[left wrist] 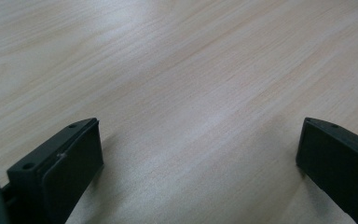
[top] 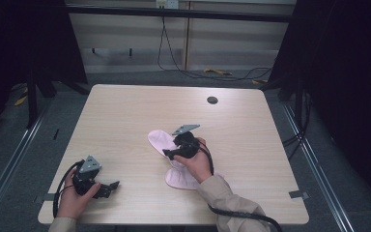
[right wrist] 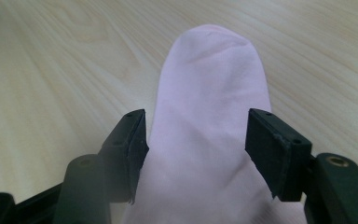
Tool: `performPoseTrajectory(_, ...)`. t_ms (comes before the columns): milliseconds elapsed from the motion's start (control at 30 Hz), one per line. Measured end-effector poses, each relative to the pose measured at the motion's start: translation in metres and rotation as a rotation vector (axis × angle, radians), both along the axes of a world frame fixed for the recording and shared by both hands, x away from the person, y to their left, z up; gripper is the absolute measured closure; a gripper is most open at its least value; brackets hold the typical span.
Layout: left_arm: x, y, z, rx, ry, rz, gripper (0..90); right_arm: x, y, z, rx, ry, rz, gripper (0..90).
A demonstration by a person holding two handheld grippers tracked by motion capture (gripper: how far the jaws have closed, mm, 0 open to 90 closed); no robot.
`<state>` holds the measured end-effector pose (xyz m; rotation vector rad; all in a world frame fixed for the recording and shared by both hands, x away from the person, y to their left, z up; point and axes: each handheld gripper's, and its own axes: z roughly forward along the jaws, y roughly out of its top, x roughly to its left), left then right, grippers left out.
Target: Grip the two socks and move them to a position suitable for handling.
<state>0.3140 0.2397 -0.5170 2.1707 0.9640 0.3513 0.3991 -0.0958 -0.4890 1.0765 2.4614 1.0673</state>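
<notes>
The right gripper [right wrist: 196,140] is seen with its jaws parted, one on either side of a pale pink sock [right wrist: 209,121]; the fabric lies between them, and no pinch by the pads can be made out, so the sock is taken as released. In the high view the right gripper [top: 170,153] is held low over the sock [top: 157,140], near the middle of the table [top: 125,111], its jaws pointed to the left. The sock is spread flat on the wood, one rounded end stretching away to the far left of the gripper and the other end [top: 179,179] lying nearer, partly covered by the right hand [top: 197,162].

The left gripper [left wrist: 198,154] is held wide apart, with nothing but bare wood between its jaws. In the high view it [top: 112,187] is found at the near left corner of the table, gripped by the left hand [top: 77,195], its jaws pointed to the right, well apart from the sock.

A small dark round spot [top: 212,100] is seen near the far edge of the table.
</notes>
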Motion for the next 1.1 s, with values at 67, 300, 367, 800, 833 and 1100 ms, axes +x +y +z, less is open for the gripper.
performPoseTrajectory(67, 0.000, 0.000, 0.000, 0.000, 0.000, 0.000, 0.0, 0.003, 0.009, -0.006, -0.077, 0.008, -0.018, 46.0)
performPoseTrajectory(300, 0.000, 0.001, 0.000, 0.008, -0.002, -0.009, 0.0, 0.010, 0.001, -0.005, -0.068, 0.015, 0.008, 87.6)
performPoseTrajectory(367, 0.000, 0.001, 0.000, 0.009, -0.001, -0.010, 0.0, 0.010, -0.008, 0.004, -0.068, -0.016, 0.030, 87.7)
performPoseTrajectory(800, -0.001, 0.000, 0.000, 0.001, -0.001, -0.004, 0.0, -0.008, -0.093, 0.057, -0.039, -0.129, 0.123, 68.8)
performPoseTrajectory(833, -0.001, 0.000, 0.000, 0.003, -0.002, -0.006, 0.0, -0.010, -0.099, 0.052, -0.079, -0.147, 0.096, 60.8)
performPoseTrajectory(1100, -0.001, 0.000, 0.000, 0.003, -0.002, -0.003, 0.0, -0.049, -0.140, 0.026, -0.013, -0.106, -0.005, 43.0)
